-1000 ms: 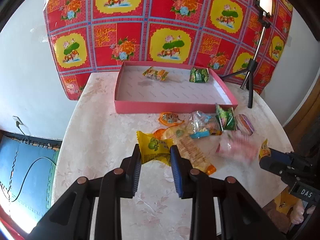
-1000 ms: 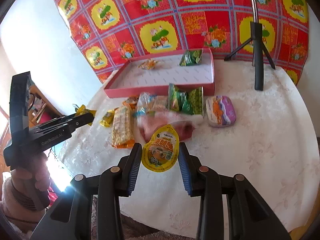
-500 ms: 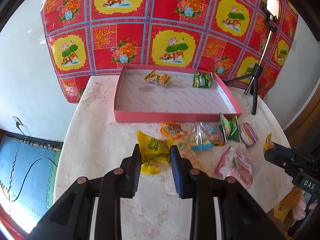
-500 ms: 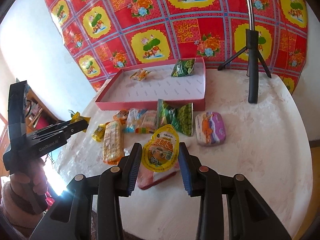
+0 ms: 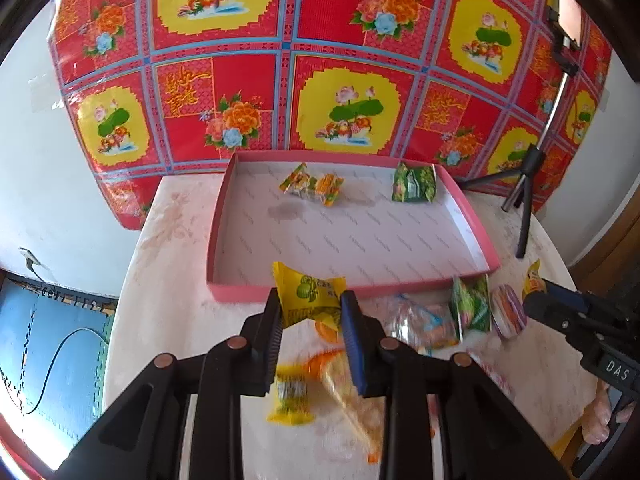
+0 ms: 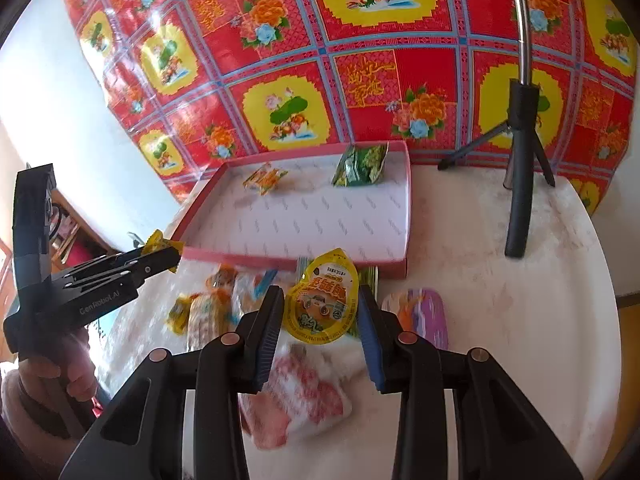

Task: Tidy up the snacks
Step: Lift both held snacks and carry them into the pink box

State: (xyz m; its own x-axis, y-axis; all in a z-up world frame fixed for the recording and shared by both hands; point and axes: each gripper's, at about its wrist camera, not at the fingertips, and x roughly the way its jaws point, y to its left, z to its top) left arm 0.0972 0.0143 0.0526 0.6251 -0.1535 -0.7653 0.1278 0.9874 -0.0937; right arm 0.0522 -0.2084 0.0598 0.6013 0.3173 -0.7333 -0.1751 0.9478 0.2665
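Observation:
My left gripper [image 5: 310, 316] is shut on a yellow snack packet [image 5: 310, 296], held above the table just before the near wall of the pink tray [image 5: 280, 291]. My right gripper [image 6: 320, 312] is shut on a round yellow jelly cup [image 6: 324, 304], near the tray's near right corner [image 6: 394, 268]. In the tray lie an orange-yellow candy packet [image 5: 312, 182] and a green packet [image 5: 414, 182]. Loose snacks lie on the table before the tray: a pink packet [image 6: 296, 400], a purple cup [image 6: 424, 316], a green packet [image 5: 472, 308], a long wafer pack [image 6: 210, 316].
A black phone tripod [image 6: 520, 184] stands on the table right of the tray. A red flowered cloth [image 5: 320, 60] hangs behind. The round table's edge [image 5: 120, 300] drops off at left to a blue floor mat. The left gripper also shows in the right wrist view [image 6: 160, 254].
Both grippers have moved forward toward the tray with their snacks. The tray looks larger and closer in both views.

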